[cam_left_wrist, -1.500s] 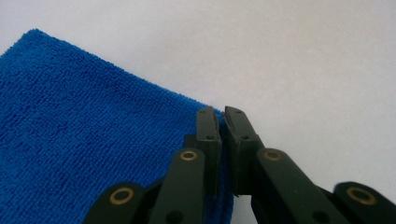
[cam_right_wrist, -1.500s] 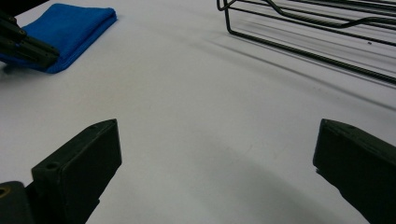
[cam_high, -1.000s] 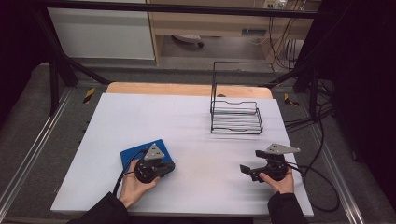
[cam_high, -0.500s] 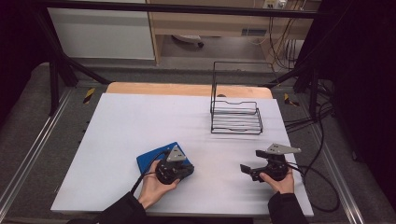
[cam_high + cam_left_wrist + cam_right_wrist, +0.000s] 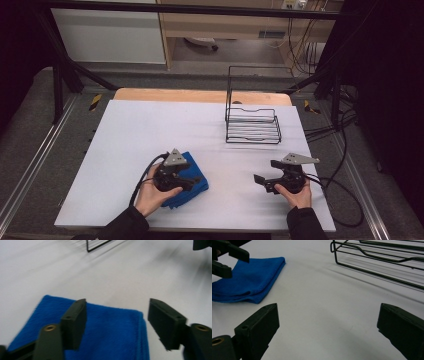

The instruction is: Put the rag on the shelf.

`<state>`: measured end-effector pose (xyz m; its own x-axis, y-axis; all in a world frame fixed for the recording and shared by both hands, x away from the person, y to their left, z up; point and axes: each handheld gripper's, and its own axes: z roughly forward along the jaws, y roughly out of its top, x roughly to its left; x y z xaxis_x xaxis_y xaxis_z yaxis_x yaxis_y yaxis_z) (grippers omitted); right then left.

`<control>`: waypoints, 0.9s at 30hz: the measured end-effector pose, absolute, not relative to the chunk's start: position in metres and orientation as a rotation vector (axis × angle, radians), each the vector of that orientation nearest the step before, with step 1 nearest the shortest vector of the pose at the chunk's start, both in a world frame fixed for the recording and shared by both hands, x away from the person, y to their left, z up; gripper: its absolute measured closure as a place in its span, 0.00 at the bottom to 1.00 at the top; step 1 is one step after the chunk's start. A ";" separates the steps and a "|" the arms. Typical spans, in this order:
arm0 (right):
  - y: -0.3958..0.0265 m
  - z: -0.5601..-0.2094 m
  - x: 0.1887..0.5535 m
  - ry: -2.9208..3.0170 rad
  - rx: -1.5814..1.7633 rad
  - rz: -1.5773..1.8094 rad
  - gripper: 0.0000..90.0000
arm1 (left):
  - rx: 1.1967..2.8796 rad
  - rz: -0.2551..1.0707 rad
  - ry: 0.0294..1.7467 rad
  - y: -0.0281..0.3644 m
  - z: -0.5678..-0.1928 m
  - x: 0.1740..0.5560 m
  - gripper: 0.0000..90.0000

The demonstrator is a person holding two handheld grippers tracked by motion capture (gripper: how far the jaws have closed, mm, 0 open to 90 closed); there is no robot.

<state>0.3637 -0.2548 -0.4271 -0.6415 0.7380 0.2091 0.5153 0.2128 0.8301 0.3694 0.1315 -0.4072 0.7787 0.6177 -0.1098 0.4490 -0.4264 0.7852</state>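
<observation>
- The folded blue microfibre cloth (image 5: 187,182) lies flat on the white table (image 5: 150,130), near its front edge and left of centre; in the high view the left gripper (image 5: 192,181) and the hand covers much of it.
- The left gripper's jaws have just been opening; in the left gripper view they stand apart above the cloth (image 5: 110,335), which lies between and below them, with the pads pressing on nothing.
- That view is smeared by motion, and the cloth's near part is cut off at the bottom edge.
- The right gripper (image 5: 261,181) rests well to the right of the cloth, its jaws spread wide over bare table with nothing between them.
- The black wire rack (image 5: 252,125) stands farther back on the right; the right gripper view cuts off its top (image 5: 382,260).
</observation>
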 end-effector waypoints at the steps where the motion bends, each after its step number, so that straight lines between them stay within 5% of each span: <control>1: -0.252 -0.426 0.364 2.248 1.193 1.396 0.05 | 2.090 0.244 0.796 0.138 -0.405 0.370 0.30; 10: -0.223 -0.422 0.364 2.265 1.215 1.376 0.08 | 2.056 0.291 0.875 0.192 -0.406 0.372 0.15; 27: -0.136 -0.425 0.367 2.380 1.190 1.322 0.15 | 2.010 0.362 0.983 0.249 -0.416 0.370 0.11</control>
<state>0.3667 -0.1363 -0.4252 -0.6669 0.7126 0.2178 0.5615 0.2885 0.7755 0.3705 0.2493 -0.4164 0.6499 0.7534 -0.1005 0.5085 -0.3327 0.7942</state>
